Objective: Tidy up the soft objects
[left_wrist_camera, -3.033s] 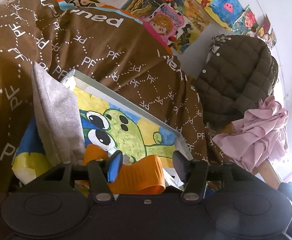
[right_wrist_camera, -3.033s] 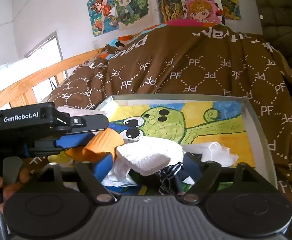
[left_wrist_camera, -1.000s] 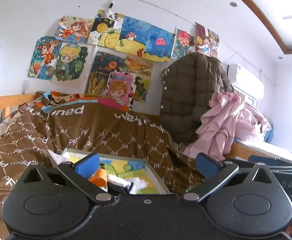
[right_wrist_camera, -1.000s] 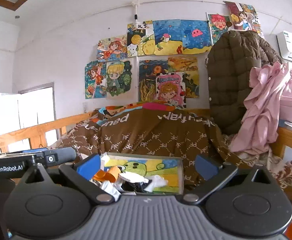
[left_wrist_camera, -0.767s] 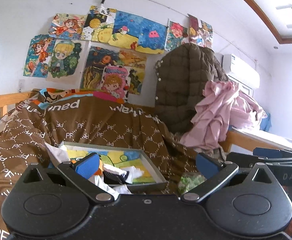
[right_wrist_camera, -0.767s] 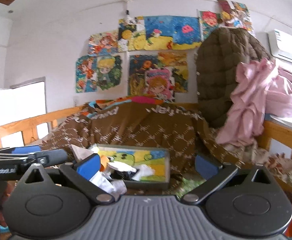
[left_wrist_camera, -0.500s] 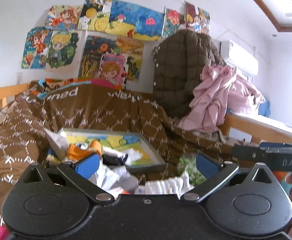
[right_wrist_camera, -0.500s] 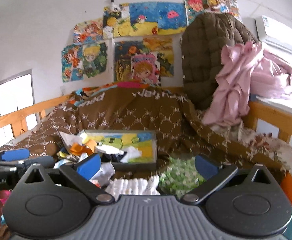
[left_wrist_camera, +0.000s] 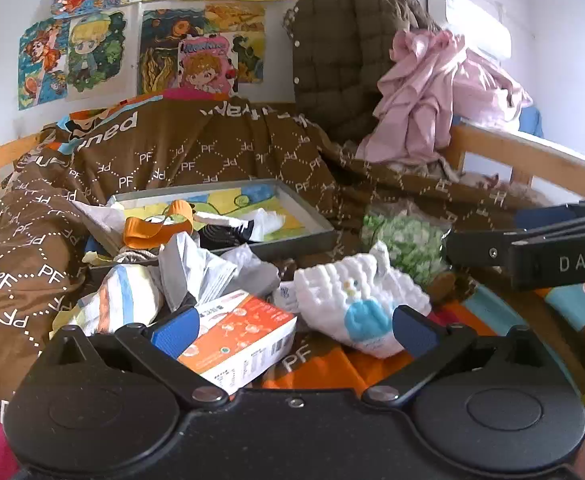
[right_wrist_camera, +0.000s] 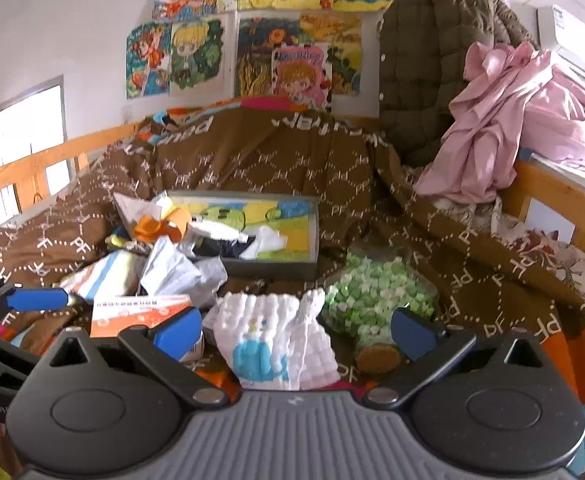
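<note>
A grey tray [left_wrist_camera: 300, 240] with a cartoon frog lining lies on the brown bedspread. It holds an orange cloth [left_wrist_camera: 152, 230], white socks and a dark one. In front of it lie a white quilted cloth with a blue whale [left_wrist_camera: 356, 292], a striped cloth [left_wrist_camera: 124, 296] and crumpled grey-white wrapping. My left gripper [left_wrist_camera: 294, 330] is open, low over the bed, just short of the whale cloth. My right gripper [right_wrist_camera: 297, 331] is open too, with the whale cloth [right_wrist_camera: 276, 332] between and just beyond its fingertips. The tray [right_wrist_camera: 268, 268] sits further back.
An orange-and-white carton [left_wrist_camera: 240, 336] lies by the left fingertip. A jar of green and white bits [right_wrist_camera: 372, 296] lies right of the whale cloth. A brown quilted jacket [left_wrist_camera: 340, 60] and a pink garment [right_wrist_camera: 504, 120] hang at the back right, over a wooden bed rail [right_wrist_camera: 552, 188].
Both grippers have drawn back from the tray, opened wide and tilted down. The whale cloth, carton and jar in the foreground have come into view.
</note>
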Demonstrator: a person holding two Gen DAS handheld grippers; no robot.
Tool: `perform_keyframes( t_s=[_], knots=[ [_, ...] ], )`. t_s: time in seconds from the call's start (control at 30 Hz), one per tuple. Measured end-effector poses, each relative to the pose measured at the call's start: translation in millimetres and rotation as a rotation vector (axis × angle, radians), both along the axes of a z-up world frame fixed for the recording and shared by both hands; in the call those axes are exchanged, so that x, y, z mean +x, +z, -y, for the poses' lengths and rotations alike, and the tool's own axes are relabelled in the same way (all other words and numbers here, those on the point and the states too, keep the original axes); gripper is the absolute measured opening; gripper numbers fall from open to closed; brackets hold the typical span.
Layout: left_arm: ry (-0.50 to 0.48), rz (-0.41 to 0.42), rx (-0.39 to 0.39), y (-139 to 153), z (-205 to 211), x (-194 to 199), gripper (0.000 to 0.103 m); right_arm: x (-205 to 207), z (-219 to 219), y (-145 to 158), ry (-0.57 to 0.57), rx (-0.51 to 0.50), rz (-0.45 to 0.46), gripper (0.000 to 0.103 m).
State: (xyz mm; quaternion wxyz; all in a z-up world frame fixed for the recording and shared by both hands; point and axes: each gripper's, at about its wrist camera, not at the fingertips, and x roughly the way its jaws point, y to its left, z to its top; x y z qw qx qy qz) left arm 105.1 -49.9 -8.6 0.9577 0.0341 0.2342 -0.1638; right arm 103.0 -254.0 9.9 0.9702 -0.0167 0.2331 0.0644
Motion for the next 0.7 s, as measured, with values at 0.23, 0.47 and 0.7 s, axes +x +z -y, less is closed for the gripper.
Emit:
perform_keyframes(
  t_s=[0.23,0.47,0.7],
  knots=[
    [-0.011,-0.038,0.042,-8.7,4.9,3.6,0.102,16.1,7.5,-12.3,-0.031,0.029,-0.116,0.103],
    [-0.051,-0.062,0.061,-17.8,12.4,7.0,0.102,35.4,24.8,-24.8,-0.045,0.138,-0.237,0.103],
    [-0.064,-0.085,0.071,-25.6,15.9,13.4,0.102,66.3,20.5,-39.5,-0.001,0.195,-0.319,0.103]
  ],
)
